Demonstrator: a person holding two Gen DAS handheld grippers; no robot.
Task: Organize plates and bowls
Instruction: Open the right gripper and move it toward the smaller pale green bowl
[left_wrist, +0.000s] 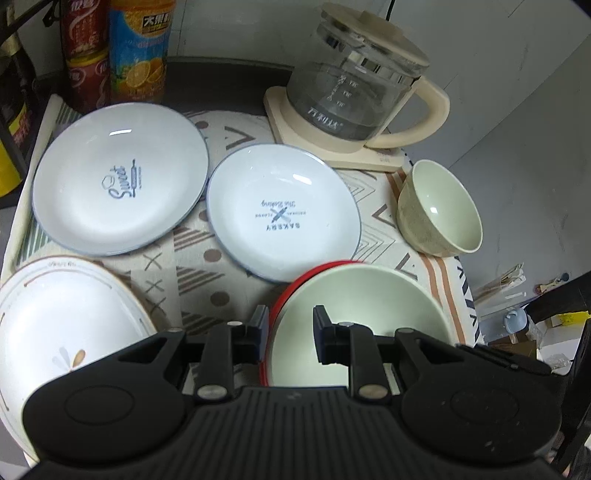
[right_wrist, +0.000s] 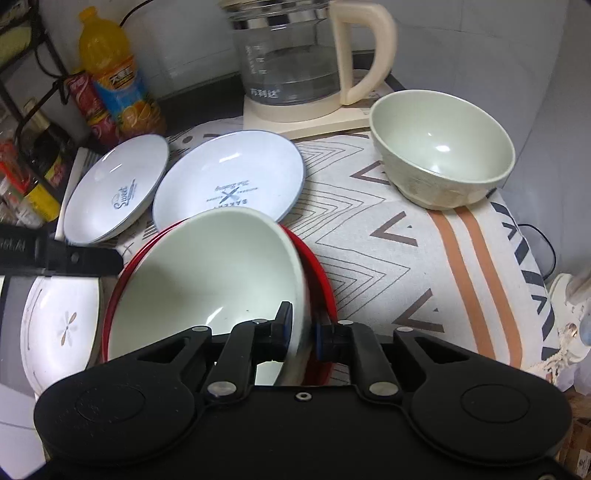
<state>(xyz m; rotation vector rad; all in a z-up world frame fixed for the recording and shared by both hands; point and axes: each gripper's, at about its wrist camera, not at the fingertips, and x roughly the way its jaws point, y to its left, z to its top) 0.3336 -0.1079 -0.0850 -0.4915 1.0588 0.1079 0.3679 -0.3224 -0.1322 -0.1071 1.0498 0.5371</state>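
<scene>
— Patterned cloth (right_wrist: 369, 236) in beige, with chevrons, dots and orange stripes, covers the worktop, right? What stands at the far left?

— Two red drink cans (left_wrist: 86, 55), stacked, and beside them an orange-juice bottle (left_wrist: 138, 51) with a blue label, orange slices and Chinese characters I cannot fully read.

— And the plates?

— At the near left lies a white plate with a brown rim line and a petal motif (left_wrist: 55, 325). Behind it sits a blue-rimmed plate printed "Sweet" with a rolling pin (left_wrist: 120, 179). Just beside that one, to its right, is a second blue-rimmed plate reading "BAKERY" (left_wrist: 282, 214), seen upside down.

— What about the bowls?

— A pale green bowl (right_wrist: 207, 280) sits tilted inside a red-rimmed dish (right_wrist: 317, 273), overlapping the near edge of the BAKERY plate. The left hand-held gripper (left_wrist: 290, 326) has its jaws apart, straddling both rims. The right hand-held gripper (right_wrist: 301, 328) is clamped on the green bowl's rim.

— Further right?

— A glass kettle (left_wrist: 351, 81) with cream handle and base, Chinese lettering on the glass. Right of it, a second pale green bowl (right_wrist: 443, 147) stands upright, near the cloth's edge.
</scene>
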